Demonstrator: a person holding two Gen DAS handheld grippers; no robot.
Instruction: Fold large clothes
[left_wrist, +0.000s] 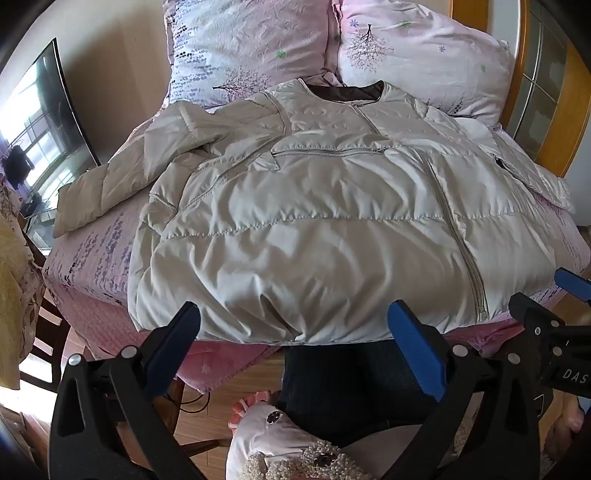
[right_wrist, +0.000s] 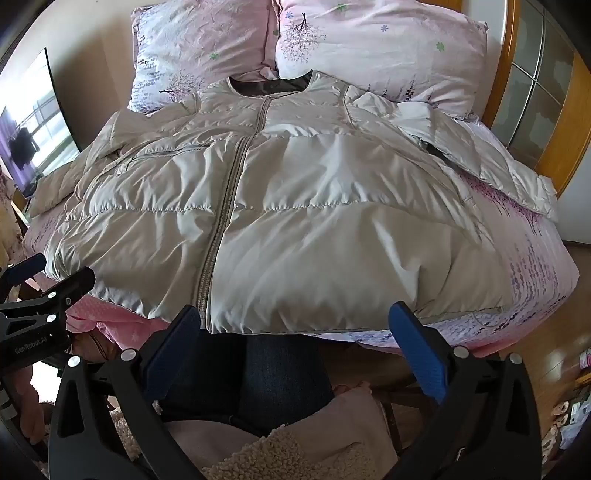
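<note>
Bed (right_wrist: 535, 258) holds spread jacket (right_wrist: 295, 206), zipped, sleeves out

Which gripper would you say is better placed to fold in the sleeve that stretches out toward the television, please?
Probably the left gripper: that sleeve lies on its side of the jacket, while the right gripper hangs beyond the zipper. Both are open at the hem, holding nothing.
</note>
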